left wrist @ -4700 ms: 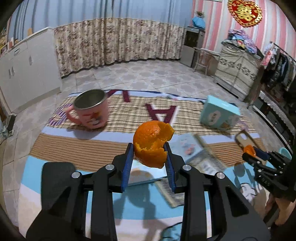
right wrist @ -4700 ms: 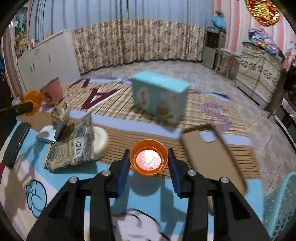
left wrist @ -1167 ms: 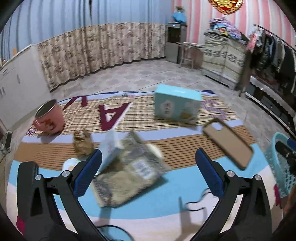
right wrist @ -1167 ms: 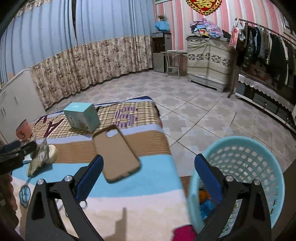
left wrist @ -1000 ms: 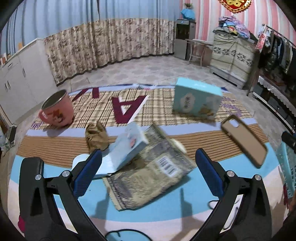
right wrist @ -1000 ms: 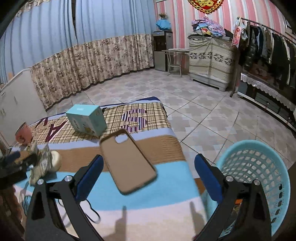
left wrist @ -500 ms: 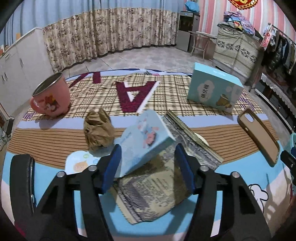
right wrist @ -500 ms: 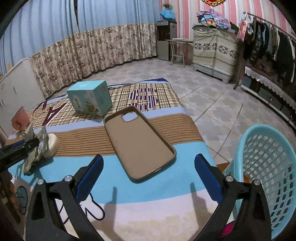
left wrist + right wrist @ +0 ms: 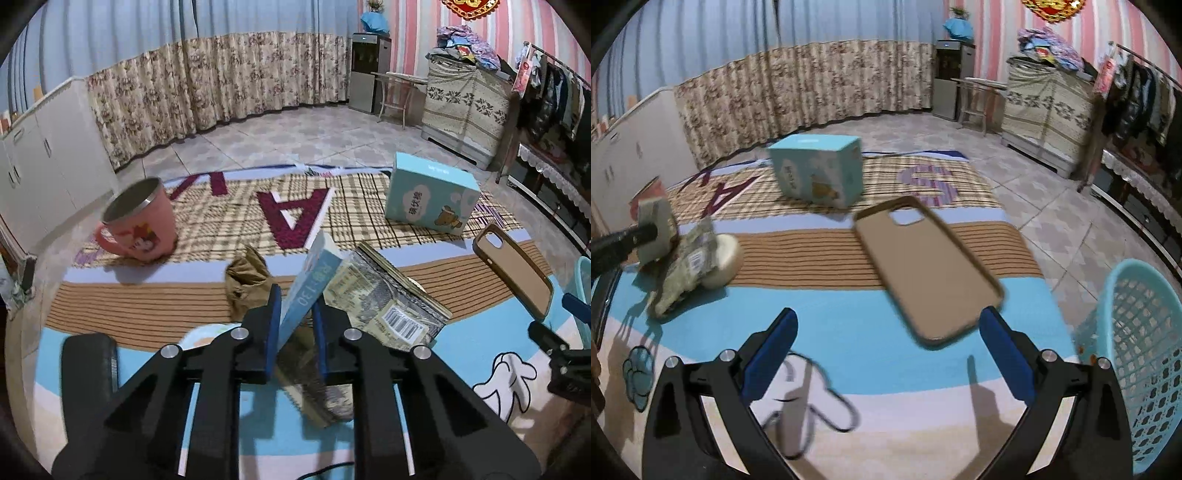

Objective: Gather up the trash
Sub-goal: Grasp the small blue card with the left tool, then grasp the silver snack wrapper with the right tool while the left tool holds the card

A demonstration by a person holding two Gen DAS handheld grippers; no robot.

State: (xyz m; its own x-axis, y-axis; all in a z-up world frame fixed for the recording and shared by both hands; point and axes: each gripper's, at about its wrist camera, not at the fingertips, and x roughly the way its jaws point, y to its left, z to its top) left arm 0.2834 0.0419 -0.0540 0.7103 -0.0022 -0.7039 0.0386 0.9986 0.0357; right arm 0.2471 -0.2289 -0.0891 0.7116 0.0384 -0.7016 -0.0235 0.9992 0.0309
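My left gripper [image 9: 295, 317] is shut on a thin light blue paper packet [image 9: 310, 280], tilted up on the mat. A grey-gold foil wrapper [image 9: 384, 299] lies right beside it, and a crumpled brown paper ball [image 9: 245, 280] sits just left. My right gripper [image 9: 886, 347] is open and empty above the blue stripe of the mat. The wrapper [image 9: 683, 273] and left gripper [image 9: 624, 238] show at the far left of the right wrist view. A light blue mesh trash basket [image 9: 1137, 354] stands off the mat's right edge.
A pink mug [image 9: 138, 221], a light blue box [image 9: 428, 192] and a brown phone case [image 9: 513, 269] lie on the mat. A white round item [image 9: 724, 258] sits under the wrapper. A black cable [image 9: 812, 398] lies near my right gripper. A cabinet stands left.
My left gripper has closed on the light blue packet, which was loose between open jaws before. My right gripper has swung left from the basket toward the mat, still open.
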